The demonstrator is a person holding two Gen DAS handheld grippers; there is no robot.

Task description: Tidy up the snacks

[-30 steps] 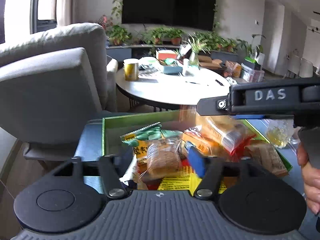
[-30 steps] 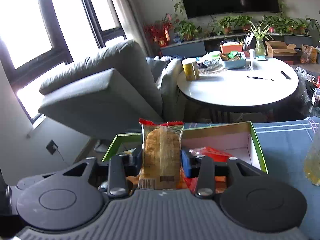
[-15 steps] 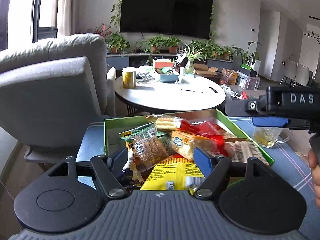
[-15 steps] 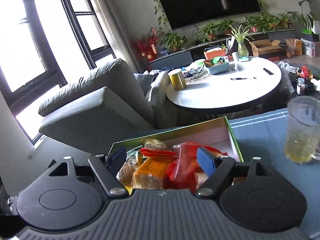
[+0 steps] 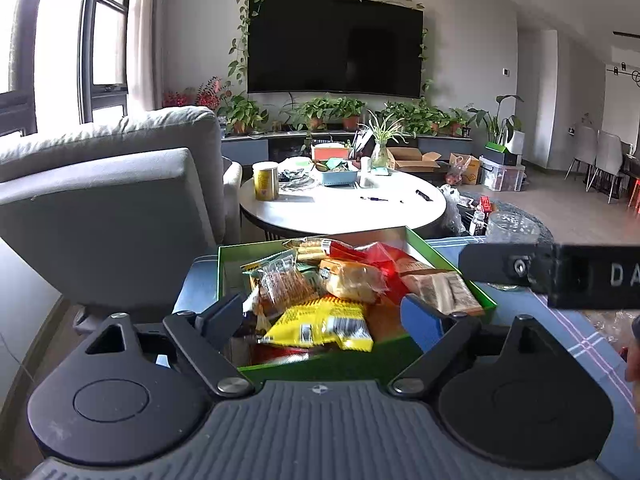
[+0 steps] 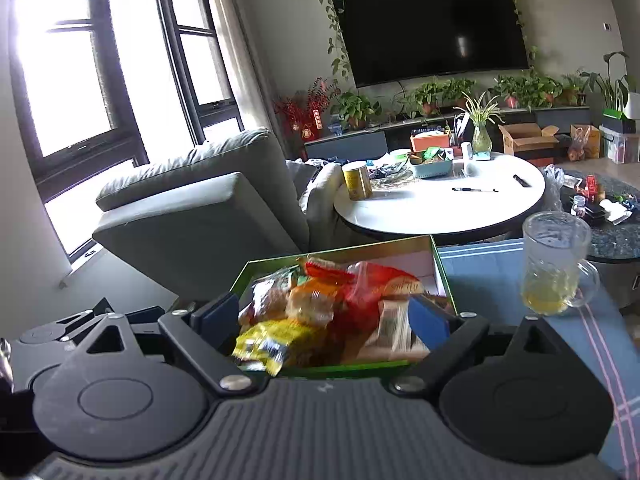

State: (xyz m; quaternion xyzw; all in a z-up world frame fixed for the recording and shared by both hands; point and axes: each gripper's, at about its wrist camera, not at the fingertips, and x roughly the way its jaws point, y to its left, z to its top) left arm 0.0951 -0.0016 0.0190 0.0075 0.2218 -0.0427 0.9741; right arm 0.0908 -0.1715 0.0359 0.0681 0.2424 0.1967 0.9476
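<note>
A green box on the blue cloth holds a heap of snack packets: a yellow packet at the front, a clear-wrapped bread, a red packet and brown bars. My left gripper is open and empty, held in front of the box's near wall. My right gripper is open and empty, also just in front of the box. Its black body crosses the right of the left wrist view.
A glass mug with yellow drink stands on the blue cloth right of the box. A grey armchair is behind left. A round white table with a yellow tin is behind the box.
Both grippers opened and let go of their snack packets into the box, then drew back toward me and rose. The right gripper shifted right in the left wrist view.
</note>
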